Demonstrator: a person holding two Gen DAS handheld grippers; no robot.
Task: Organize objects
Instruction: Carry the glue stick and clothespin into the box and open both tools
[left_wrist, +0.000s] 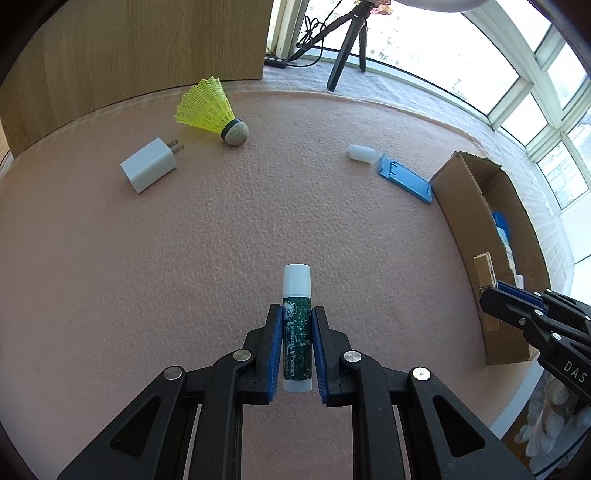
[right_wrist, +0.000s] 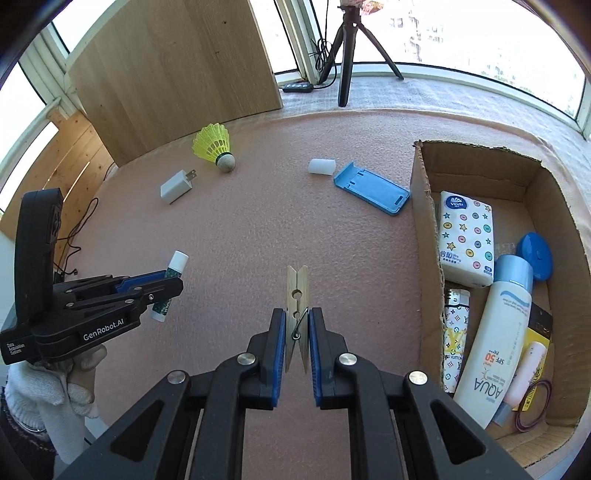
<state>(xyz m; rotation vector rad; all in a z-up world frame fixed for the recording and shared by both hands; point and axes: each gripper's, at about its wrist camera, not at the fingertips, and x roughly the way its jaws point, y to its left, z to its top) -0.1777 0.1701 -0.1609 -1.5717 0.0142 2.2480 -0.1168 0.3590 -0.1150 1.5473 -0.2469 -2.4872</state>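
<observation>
My left gripper (left_wrist: 297, 314) is shut on a green lip balm stick (left_wrist: 296, 325) with a white cap, held above the pink mat (left_wrist: 221, 240). From the right wrist view the same gripper (right_wrist: 168, 284) shows at the left with the lip balm (right_wrist: 170, 273) in it. My right gripper (right_wrist: 297, 317) is shut on a wooden clothespin (right_wrist: 297, 295), also off the mat; the left wrist view catches that clothespin (left_wrist: 484, 271) beside the cardboard box (left_wrist: 458, 206). Loose on the mat lie a yellow shuttlecock (right_wrist: 216, 147), a white charger plug (right_wrist: 176, 187), a white cap (right_wrist: 322, 166) and a blue phone stand (right_wrist: 371, 188).
The open cardboard box (right_wrist: 424, 221) at the right holds a tissue pack (right_wrist: 467, 240), a sunscreen bottle (right_wrist: 495, 343), a blue round lid (right_wrist: 534, 254) and other small items. A wooden panel (right_wrist: 177, 62) and a tripod (right_wrist: 347, 59) stand at the back by the window. A gloved hand (right_wrist: 55, 391) holds the left gripper.
</observation>
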